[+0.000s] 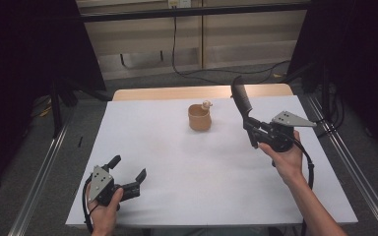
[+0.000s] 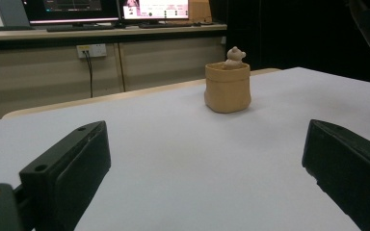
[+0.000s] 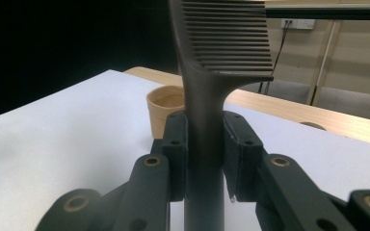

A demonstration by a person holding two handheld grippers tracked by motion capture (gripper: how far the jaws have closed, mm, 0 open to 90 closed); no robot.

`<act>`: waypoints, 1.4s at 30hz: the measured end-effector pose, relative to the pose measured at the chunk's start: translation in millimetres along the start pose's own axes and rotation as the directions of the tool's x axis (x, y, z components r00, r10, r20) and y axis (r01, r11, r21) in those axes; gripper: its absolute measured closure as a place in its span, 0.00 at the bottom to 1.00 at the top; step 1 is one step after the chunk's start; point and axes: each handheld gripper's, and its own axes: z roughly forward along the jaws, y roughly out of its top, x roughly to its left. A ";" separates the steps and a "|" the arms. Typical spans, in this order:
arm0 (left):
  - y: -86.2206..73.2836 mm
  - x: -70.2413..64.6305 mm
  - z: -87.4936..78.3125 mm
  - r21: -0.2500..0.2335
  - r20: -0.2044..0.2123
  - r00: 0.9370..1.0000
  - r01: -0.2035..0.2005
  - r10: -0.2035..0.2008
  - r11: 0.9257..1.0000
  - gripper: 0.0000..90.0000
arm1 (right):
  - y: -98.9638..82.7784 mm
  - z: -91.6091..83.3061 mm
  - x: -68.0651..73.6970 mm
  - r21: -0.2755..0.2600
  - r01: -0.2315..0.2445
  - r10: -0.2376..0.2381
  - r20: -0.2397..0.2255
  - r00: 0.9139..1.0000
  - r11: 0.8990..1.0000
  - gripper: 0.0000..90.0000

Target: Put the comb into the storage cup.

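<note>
A small tan cup (image 1: 199, 118) with a little bear figure (image 1: 206, 104) on its rim stands on the white table top, toward the back middle. In the left gripper view the cup (image 2: 227, 87) sits ahead with the bear figure (image 2: 234, 56) at its far rim. My right gripper (image 1: 250, 129) is shut on the handle of a black comb (image 1: 241, 97), held upright above the table to the right of the cup. The comb (image 3: 221, 43) rises between the jaws, teeth to the right, with the cup (image 3: 166, 109) behind it. My left gripper (image 1: 128, 167) rests open near the front left.
The white sheet (image 1: 167, 162) covers a wooden table whose far edge (image 1: 177, 92) shows. Metal rails (image 1: 39, 177) run along both sides. A cable (image 1: 187, 69) lies on the floor behind. Monitors (image 2: 106, 9) stand on a bench far back.
</note>
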 end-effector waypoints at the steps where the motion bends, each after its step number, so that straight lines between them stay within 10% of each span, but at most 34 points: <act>1: 0.0 0.1 0.1 -0.001 0.000 1.000 0.001 -0.001 1.000 0.03 | 0.0 0.0 0.0 0.000 0.000 0.000 0.000 1.000 1.000 0.81; 42: -0.3 1.2 -0.8 -0.005 0.002 1.000 0.016 -0.016 1.000 0.03 | 42.0 52.4 18.4 -0.079 0.005 -0.010 -0.066 0.998 0.997 0.81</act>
